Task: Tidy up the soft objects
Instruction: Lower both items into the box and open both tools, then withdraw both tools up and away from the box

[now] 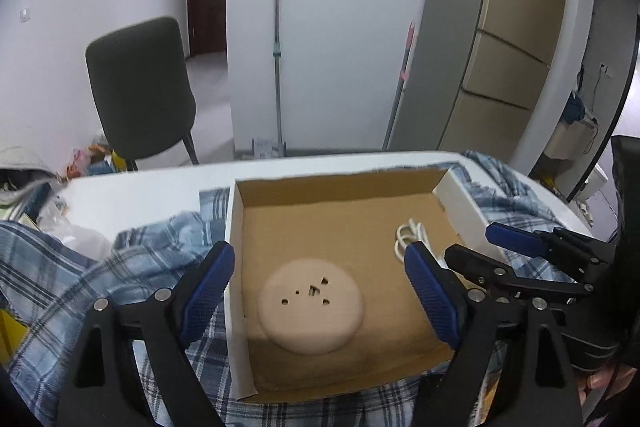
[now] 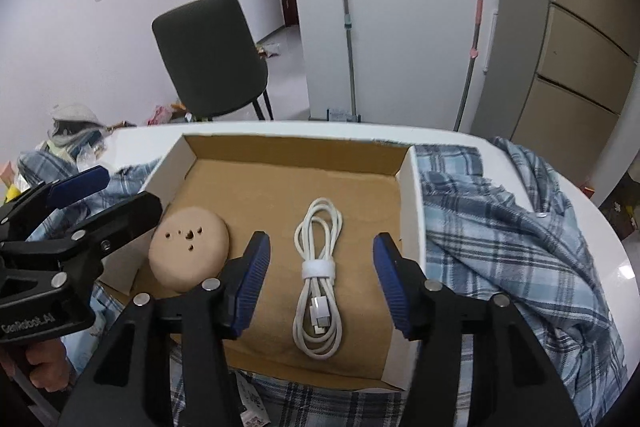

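Note:
A shallow cardboard box [image 1: 236, 227] [image 2: 408, 187] lies on a blue plaid cloth [image 1: 120, 267] [image 2: 500, 227]. Inside it lie a round tan soft pad with small holes [image 1: 310, 309] [image 2: 188, 251] and a coiled white cable with a strap [image 2: 320, 275], partly hidden in the left wrist view [image 1: 408, 235]. My left gripper [image 1: 320, 291] is open, its fingers astride the tan pad and above it. My right gripper [image 2: 320, 283] is open, its fingers either side of the cable and above it. Each gripper also shows in the other's view: the right one [image 1: 532, 251], the left one [image 2: 80, 199].
The cloth covers a white round table [image 1: 140, 187] [image 2: 440, 133]. A dark chair [image 1: 140, 87] [image 2: 212, 55] stands behind it. Two mop handles [image 1: 277, 39] [image 2: 346, 19] lean on the white wall. Clutter lies at the far left [image 2: 72, 123].

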`<act>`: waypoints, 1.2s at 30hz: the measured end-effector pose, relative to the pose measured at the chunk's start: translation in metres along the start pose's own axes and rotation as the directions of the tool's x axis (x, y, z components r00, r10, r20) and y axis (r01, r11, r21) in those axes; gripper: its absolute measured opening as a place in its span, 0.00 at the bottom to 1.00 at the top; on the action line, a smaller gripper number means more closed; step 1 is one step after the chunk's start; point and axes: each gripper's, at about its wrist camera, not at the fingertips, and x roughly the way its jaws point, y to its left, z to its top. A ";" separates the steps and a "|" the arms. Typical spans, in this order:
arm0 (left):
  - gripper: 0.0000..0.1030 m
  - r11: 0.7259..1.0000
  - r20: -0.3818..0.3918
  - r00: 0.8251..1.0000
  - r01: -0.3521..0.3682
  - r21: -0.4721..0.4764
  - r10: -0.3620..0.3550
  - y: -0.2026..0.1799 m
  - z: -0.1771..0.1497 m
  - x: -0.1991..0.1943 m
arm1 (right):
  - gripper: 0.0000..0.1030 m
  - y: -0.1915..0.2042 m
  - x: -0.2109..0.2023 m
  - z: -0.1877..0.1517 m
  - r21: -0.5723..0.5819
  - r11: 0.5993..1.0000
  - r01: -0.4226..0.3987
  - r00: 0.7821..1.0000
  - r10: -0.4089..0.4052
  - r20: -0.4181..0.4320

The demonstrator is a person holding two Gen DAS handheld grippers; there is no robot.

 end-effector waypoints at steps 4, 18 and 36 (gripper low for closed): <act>0.86 1.000 0.059 0.998 -0.003 0.005 0.003 -0.004 0.010 -0.024 | 0.51 0.005 -0.030 0.009 -0.007 1.000 -0.012 0.998 0.012 0.063; 0.87 0.999 0.324 0.946 0.003 0.040 -0.016 -0.020 0.027 -0.177 | 0.51 0.031 -0.173 0.003 -0.076 0.997 -0.013 0.954 0.035 0.297; 1.00 0.998 0.460 0.888 -0.041 0.046 0.016 -0.016 -0.103 -0.268 | 0.94 0.022 -0.195 -0.114 0.018 0.997 0.079 0.908 -0.079 0.411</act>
